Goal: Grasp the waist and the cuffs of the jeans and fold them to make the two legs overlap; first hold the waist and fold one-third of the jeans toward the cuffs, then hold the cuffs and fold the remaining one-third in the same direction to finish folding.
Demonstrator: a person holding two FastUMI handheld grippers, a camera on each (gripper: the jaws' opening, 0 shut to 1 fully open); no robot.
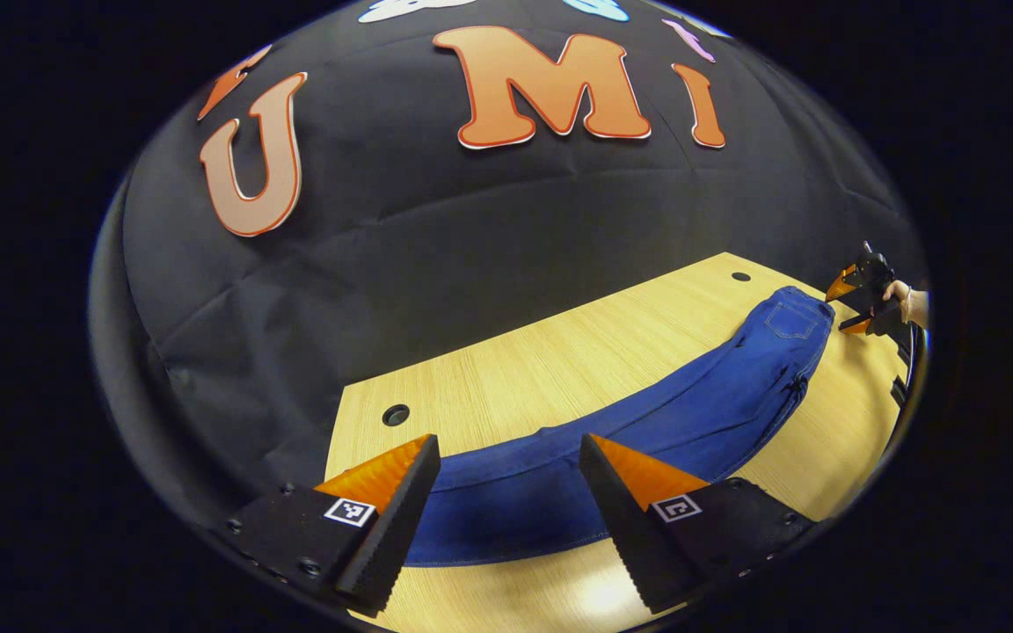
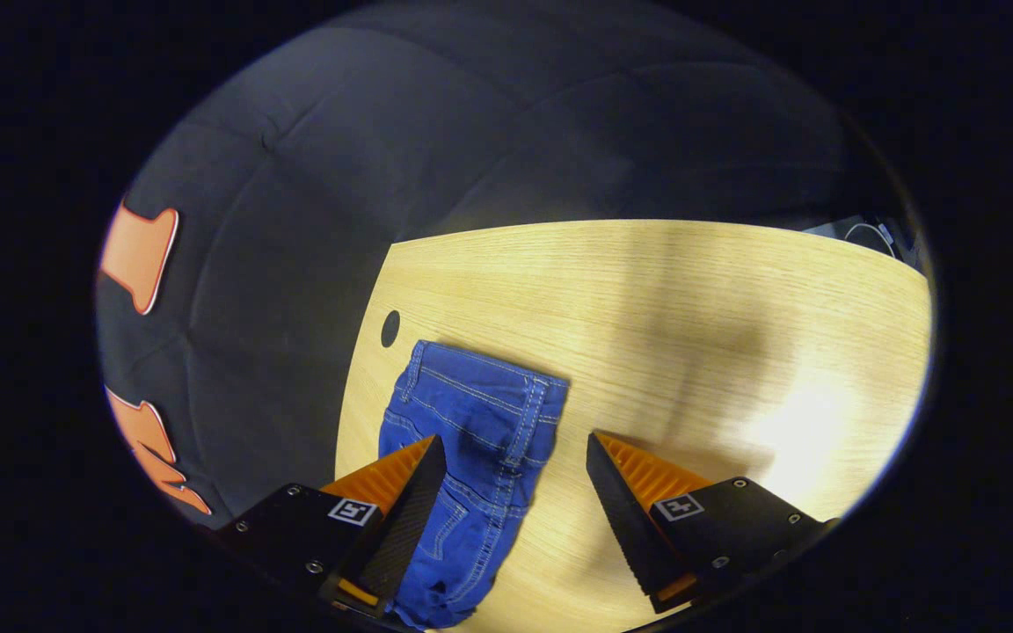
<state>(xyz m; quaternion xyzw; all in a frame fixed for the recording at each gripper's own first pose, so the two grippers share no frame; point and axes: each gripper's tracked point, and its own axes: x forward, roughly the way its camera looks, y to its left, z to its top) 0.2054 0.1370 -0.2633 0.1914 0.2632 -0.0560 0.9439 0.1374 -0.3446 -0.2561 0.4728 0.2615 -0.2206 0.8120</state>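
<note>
I'm seeing the jeans point(image 1: 674, 413) lying flat and lengthwise on the wooden table point(image 1: 506, 369), legs overlapped, near the back edge. I'm holding the left gripper point(image 1: 509, 479) over the cuff end, fingers apart, gripping nothing. The right gripper point(image 2: 515, 479) is hovering over the waist end point(image 2: 480, 396), fingers spread, nothing clamped; in the left gripper view it's showing beside the waist with a hand point(image 1: 907, 303) on it.

A recording booth: black cloth wall point(image 1: 489, 237) behind a pale wooden table point(image 2: 647, 290) with cable holes.
</note>
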